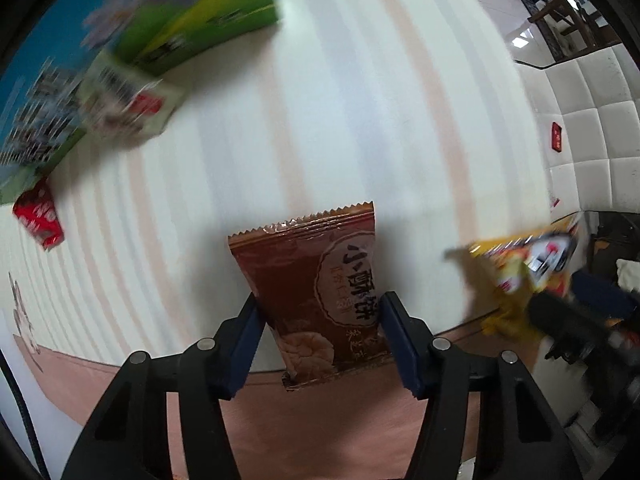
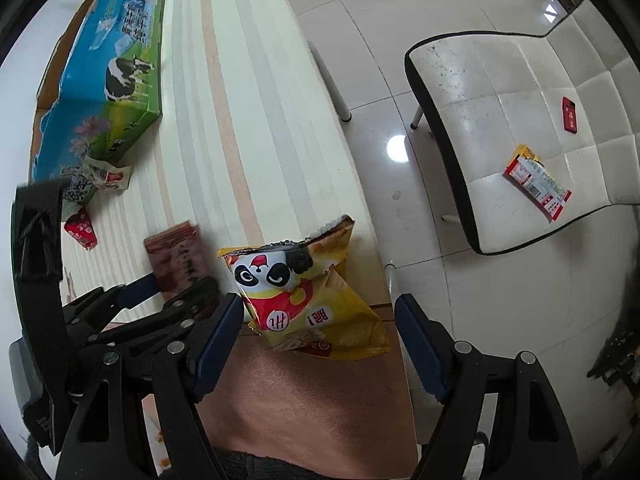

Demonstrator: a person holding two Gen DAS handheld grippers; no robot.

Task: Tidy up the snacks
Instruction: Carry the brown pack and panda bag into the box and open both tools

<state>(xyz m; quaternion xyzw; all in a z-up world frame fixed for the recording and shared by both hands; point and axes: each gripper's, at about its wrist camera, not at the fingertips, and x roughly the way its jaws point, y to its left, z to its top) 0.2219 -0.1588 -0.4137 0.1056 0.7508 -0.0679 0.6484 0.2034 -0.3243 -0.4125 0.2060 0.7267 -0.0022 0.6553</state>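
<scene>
The striped table (image 2: 240,128) is seen to end at a long right edge, beyond which bare tiled floor (image 2: 360,40) and a white padded bench (image 2: 500,92) lie well apart. The middle of the table is open; a blue-and-green milk carton box (image 2: 108,64) is set along its far left side, with a pale crumpled wrapper (image 2: 108,176) and a small red packet (image 2: 82,232) near it.

The left hand-held gripper (image 1: 320,336) is seen clamped on the brown biscuit packet (image 1: 316,288), both blue pads pressed against its side edges. The packet is held upright between the fingers, serrated end away from the camera.

The right hand-held gripper (image 2: 320,344) is seen with jaws apart. The yellow chip bag (image 2: 304,296) is found between them near the table's right edge; its left side meets the left pad (image 2: 218,340), while a gap is left to the right pad. Whether it is gripped cannot be told.

Another snack packet (image 2: 538,180) is noted on the bench.
</scene>
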